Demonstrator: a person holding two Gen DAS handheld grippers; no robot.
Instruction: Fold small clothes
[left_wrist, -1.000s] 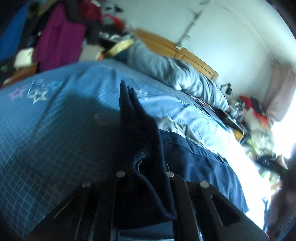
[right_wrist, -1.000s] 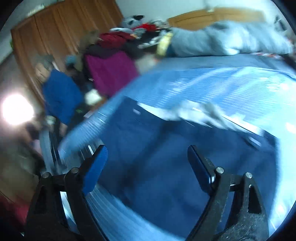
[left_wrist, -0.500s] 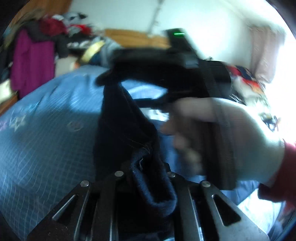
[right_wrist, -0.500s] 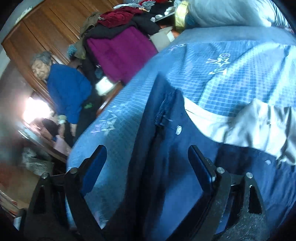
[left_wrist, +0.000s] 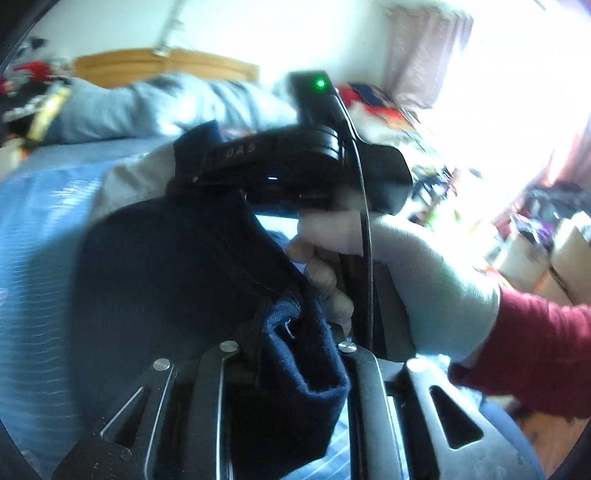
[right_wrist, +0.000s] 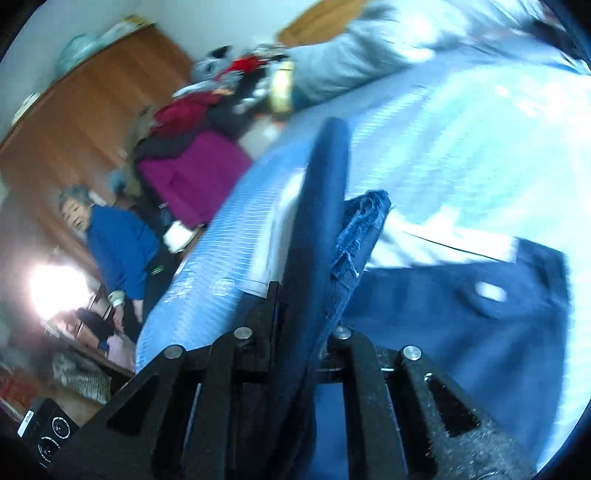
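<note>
Both the left gripper (left_wrist: 288, 332) and right gripper (right_wrist: 295, 328) were clamped on the dark navy garment (left_wrist: 177, 280), stretched lengthwise between them above the blue bedspread (right_wrist: 461, 155).

The dark garment (left_wrist: 177, 280) hides the left gripper's (left_wrist: 288, 332) fingertips, and the right gripper's (right_wrist: 299, 332) likewise. The bed (right_wrist: 461, 140) is smeared with motion blur. The red sleeve (left_wrist: 535, 350) runs off the frame's right edge.

Blue checked bed (right_wrist: 461, 140) with navy trousers (right_wrist: 461, 314) and grey bedding (left_wrist: 155, 107) lying on it.
</note>
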